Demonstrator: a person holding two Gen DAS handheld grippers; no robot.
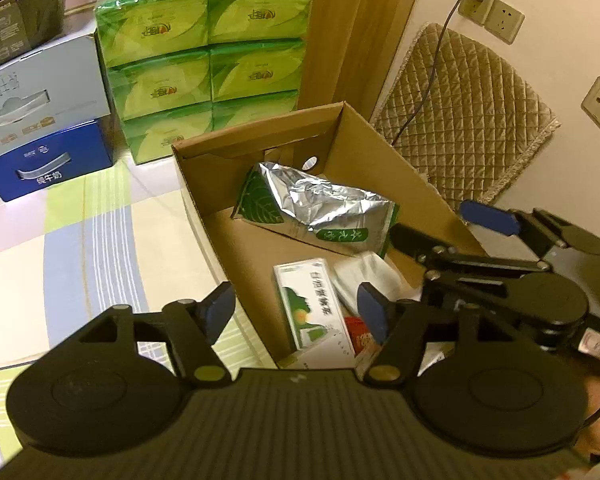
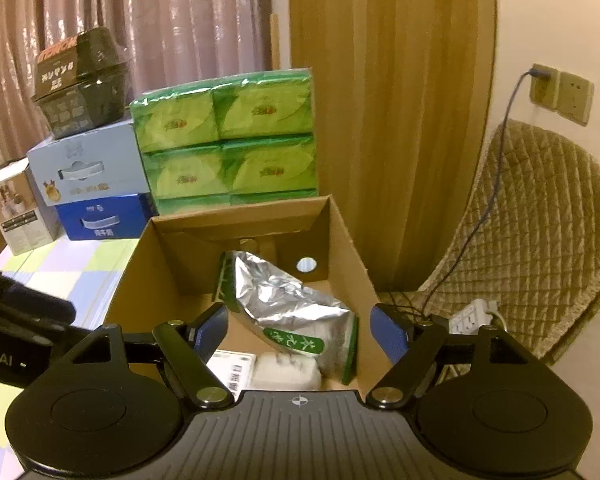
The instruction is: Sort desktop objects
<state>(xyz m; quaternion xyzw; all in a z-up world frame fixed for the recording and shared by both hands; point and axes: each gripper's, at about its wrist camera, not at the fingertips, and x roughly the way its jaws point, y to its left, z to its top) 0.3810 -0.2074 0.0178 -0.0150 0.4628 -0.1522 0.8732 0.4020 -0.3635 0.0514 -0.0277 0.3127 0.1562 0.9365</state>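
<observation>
An open cardboard box (image 1: 204,184) (image 2: 340,232) stands on the checked tablecloth. In it lie a silver and green foil bag (image 1: 316,208) (image 2: 296,304), a white and green carton (image 1: 312,308), a white soft packet (image 1: 364,276) (image 2: 286,372) and a small red item (image 1: 360,334). My left gripper (image 1: 296,310) hangs open over the box's near end, with the carton below the gap and untouched. My right gripper (image 2: 300,332) (image 1: 448,228) is open over the box's right side, above the foil bag, holding nothing.
A stack of green tissue packs (image 1: 204,52) (image 2: 228,140) stands behind the box. Left of it are blue and pale milk cartons (image 1: 48,120) (image 2: 96,184) with a black box (image 2: 80,80) on top. A quilted chair (image 1: 468,112) (image 2: 540,220), a power strip (image 2: 472,316) and wall sockets (image 1: 492,12) are at right.
</observation>
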